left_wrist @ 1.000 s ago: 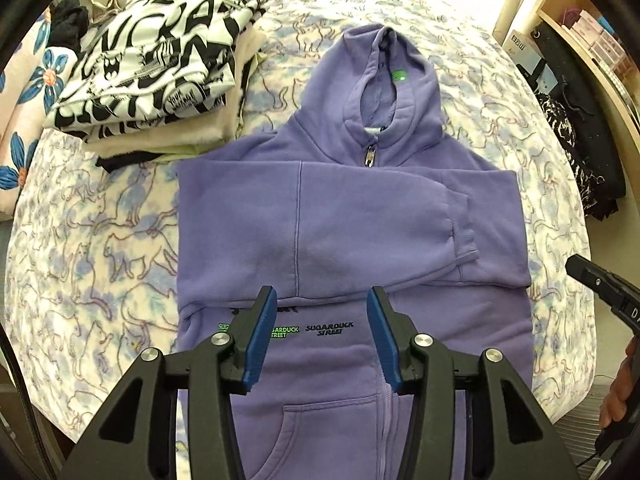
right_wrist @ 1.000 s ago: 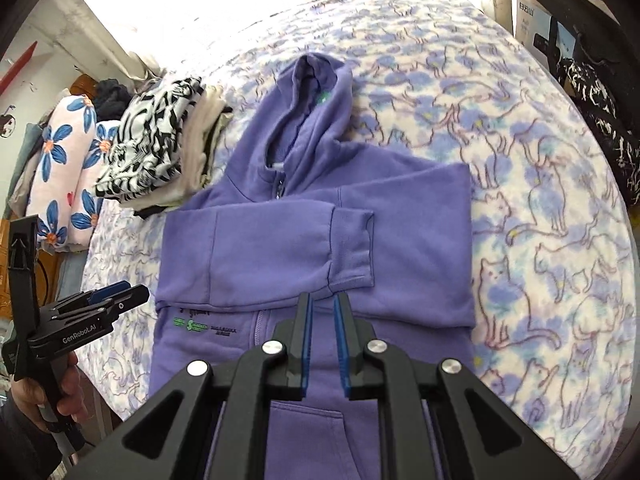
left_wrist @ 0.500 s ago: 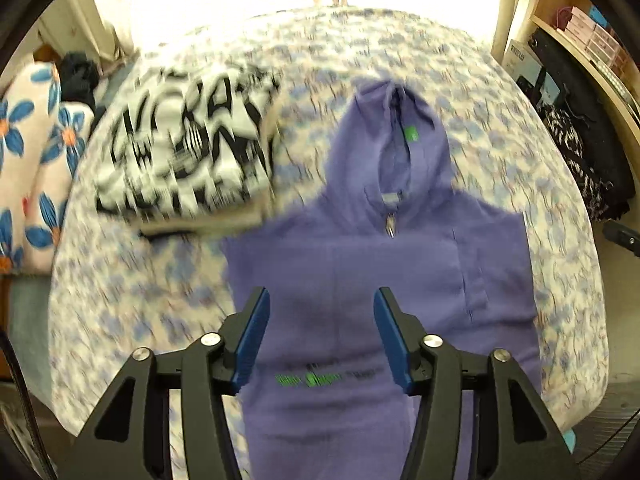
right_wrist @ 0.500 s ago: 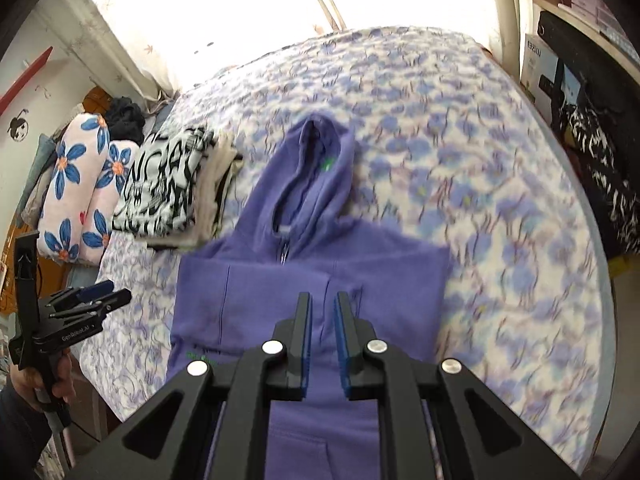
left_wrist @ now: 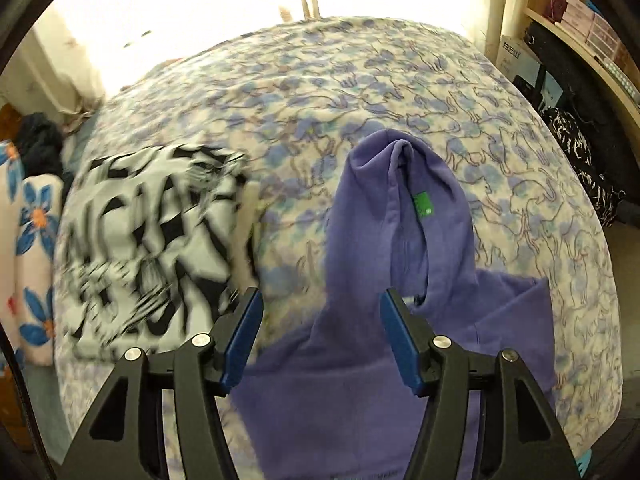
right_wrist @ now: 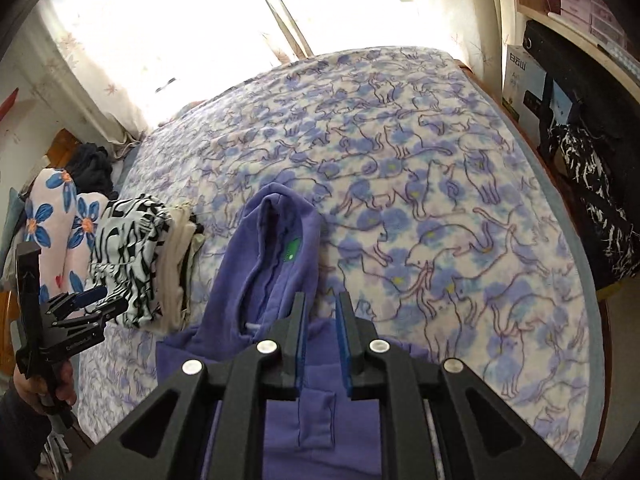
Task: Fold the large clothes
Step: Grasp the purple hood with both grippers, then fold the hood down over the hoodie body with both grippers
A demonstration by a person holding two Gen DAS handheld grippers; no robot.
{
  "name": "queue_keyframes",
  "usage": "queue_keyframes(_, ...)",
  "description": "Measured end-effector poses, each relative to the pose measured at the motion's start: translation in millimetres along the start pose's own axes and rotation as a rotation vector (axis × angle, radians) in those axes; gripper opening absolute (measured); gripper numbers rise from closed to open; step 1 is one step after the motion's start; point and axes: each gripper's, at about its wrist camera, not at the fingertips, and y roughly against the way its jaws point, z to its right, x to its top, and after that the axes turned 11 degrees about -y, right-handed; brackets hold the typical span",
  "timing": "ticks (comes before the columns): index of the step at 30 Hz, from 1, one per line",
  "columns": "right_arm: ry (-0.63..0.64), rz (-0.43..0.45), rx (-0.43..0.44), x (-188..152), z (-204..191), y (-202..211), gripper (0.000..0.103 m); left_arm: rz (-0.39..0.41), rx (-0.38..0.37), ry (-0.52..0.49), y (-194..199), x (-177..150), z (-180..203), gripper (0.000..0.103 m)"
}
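Note:
A purple zip hoodie (left_wrist: 360, 368) lies flat on the bed, hood (left_wrist: 404, 200) pointing away, sleeves folded across the chest. It also shows in the right wrist view (right_wrist: 280, 256). My left gripper (left_wrist: 320, 340) is open and empty, held above the hoodie's shoulder area. My right gripper (right_wrist: 320, 320) has its jaws nearly closed with a narrow gap and holds nothing; it hovers above the hoodie's collar. The left gripper also shows at the left edge of the right wrist view (right_wrist: 86, 304), held in a hand.
A stack of folded clothes topped by a black-and-white print (left_wrist: 152, 256) sits left of the hoodie on the cat-print bedspread (right_wrist: 440, 208). Flowered pillows (right_wrist: 56, 216) lie at far left. Shelves, boxes and a dark bag (right_wrist: 600, 208) stand along the right side.
Both grippers have pulled back and tilted up from the hoodie, so more of the bed and window shows. The hoodie has not moved. The jaws keep the same spacing.

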Motion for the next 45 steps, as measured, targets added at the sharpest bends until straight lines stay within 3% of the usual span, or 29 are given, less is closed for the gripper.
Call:
queue_keyframes(4, -0.010, -0.029, -0.015, 9.1, -5.0, -41.1, 0.014, -0.035, -0.034, -0.018, -51.2, 25.1, 1.9, 0.059)
queue_keyframes(8, -0.016, -0.043, -0.002, 17.0, -11.6, -79.4, 0.027, -0.054, -0.058, -0.040, -96.0, 41.0, 6.2, 0.059)
queue_keyframes(12, -0.022, -0.064, -0.003, 22.2, -16.2, -117.9, 0.027, -0.081, -0.066, -0.047, -132.1, 49.3, 10.8, 0.059)
queue_keyframes(22, -0.016, -0.116, -0.013, 26.6, -31.0, -183.8, 0.027, -0.130, -0.097, -0.013, -199.9, 61.5, 5.0, 0.059)
queue_keyframes(36, 0.006, -0.125, -0.076, 26.6, -28.5, -238.6, 0.028, -0.159, -0.105, 0.047, -262.1, 67.7, -5.2, 0.059)
queue_keyframes(37, 0.001, -0.125, -0.069, 26.4, -27.2, -241.8, 0.027, -0.153, -0.113, 0.049, -264.9, 66.9, -6.1, 0.057)
queue_keyframes(39, -0.002, -0.122, -0.064, 25.8, -26.8, -246.7, 0.027, -0.136, -0.147, 0.031, -269.0, 66.2, -4.3, 0.029)
queue_keyframes(40, 0.002, -0.121, -0.059, 25.5, -27.1, -248.7, 0.027, -0.135, -0.159, 0.018, -271.1, 66.0, -2.4, 0.009)
queue_keyframes(41, 0.005, -0.114, -0.057, 25.1, -27.9, -249.5, 0.024, -0.134, -0.151, 0.008, -272.2, 66.3, -0.9, 0.007)
queue_keyframes(42, 0.011, -0.106, -0.057, 24.6, -28.7, -249.7, 0.012, -0.135, -0.143, 0.004, -273.0, 66.6, 0.2, 0.006)
queue_keyframes(45, 0.030, -0.075, -0.061, 23.2, -29.2, -241.2, 0.006, -0.112, -0.106, 0.026, -264.9, 64.7, -0.8, 0.002)
